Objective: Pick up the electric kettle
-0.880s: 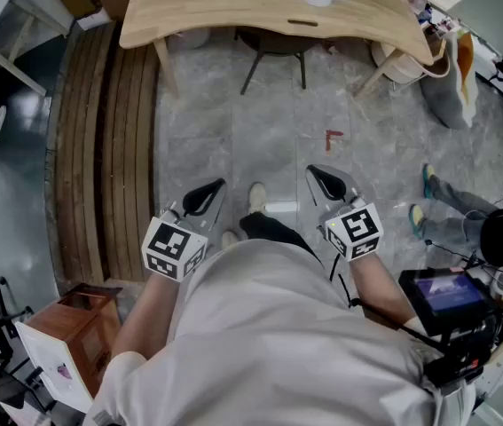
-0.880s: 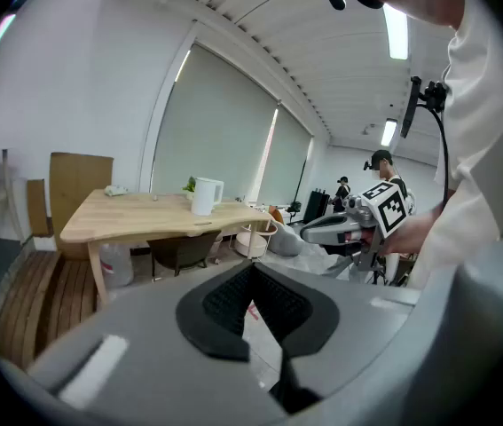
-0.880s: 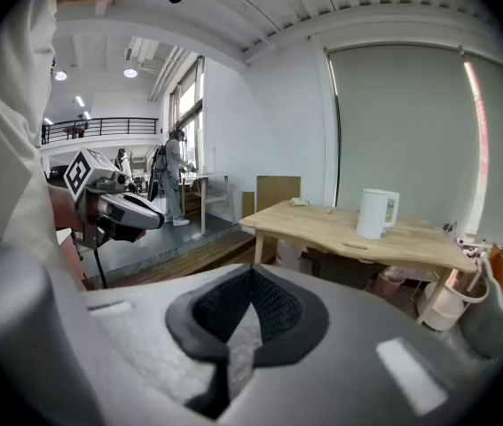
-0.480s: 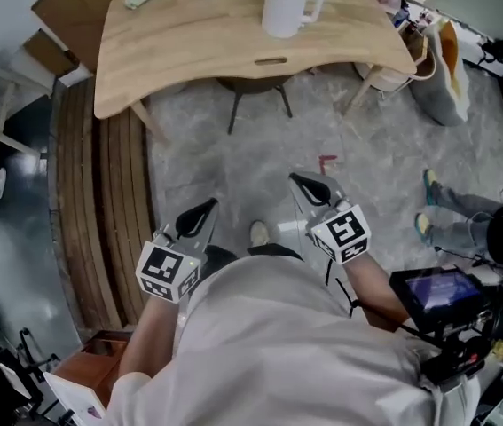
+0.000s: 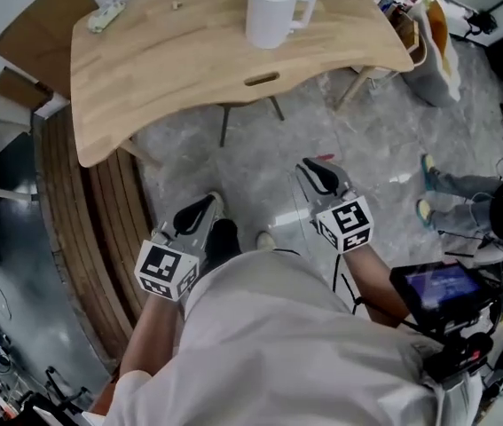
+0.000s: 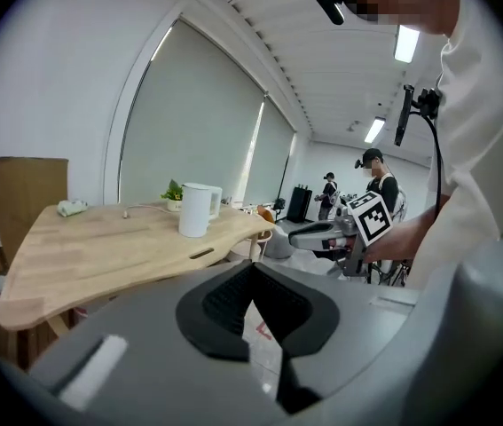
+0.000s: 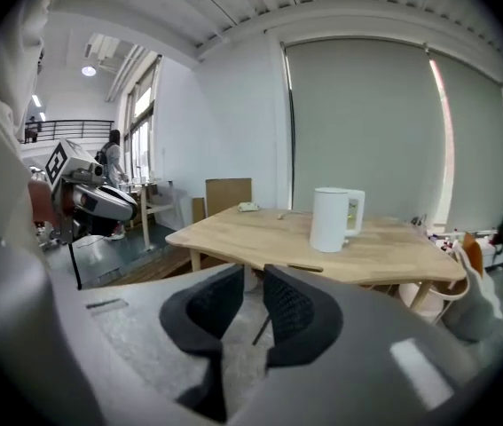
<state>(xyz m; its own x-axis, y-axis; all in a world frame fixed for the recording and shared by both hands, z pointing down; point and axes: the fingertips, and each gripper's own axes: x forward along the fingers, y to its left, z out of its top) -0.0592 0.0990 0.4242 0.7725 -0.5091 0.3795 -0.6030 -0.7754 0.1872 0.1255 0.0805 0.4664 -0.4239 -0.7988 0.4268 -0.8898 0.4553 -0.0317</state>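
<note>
A white electric kettle (image 5: 269, 11) stands upright on the light wooden table (image 5: 171, 60), handle to the right. It also shows as the kettle (image 6: 196, 209) in the left gripper view and the kettle (image 7: 333, 219) in the right gripper view, well ahead of both sets of jaws. My left gripper (image 5: 200, 211) hovers over the floor short of the table, its pads meeting at the tips with nothing in them. My right gripper (image 5: 319, 174) is level with it to the right, and a narrow gap shows between its pads (image 7: 291, 304), which hold nothing.
Chair legs (image 5: 224, 127) show under the table. A tote bag (image 5: 428, 43) leans at the table's right end. Wooden slats (image 5: 82, 229) run along the floor on the left. A seated person's feet (image 5: 427, 189) and a camera rig with a screen (image 5: 446, 287) are at right.
The table and kettle have come further into view and nearer as I step towards them. Both grippers stay held out in front, their jaws unchanged.
</note>
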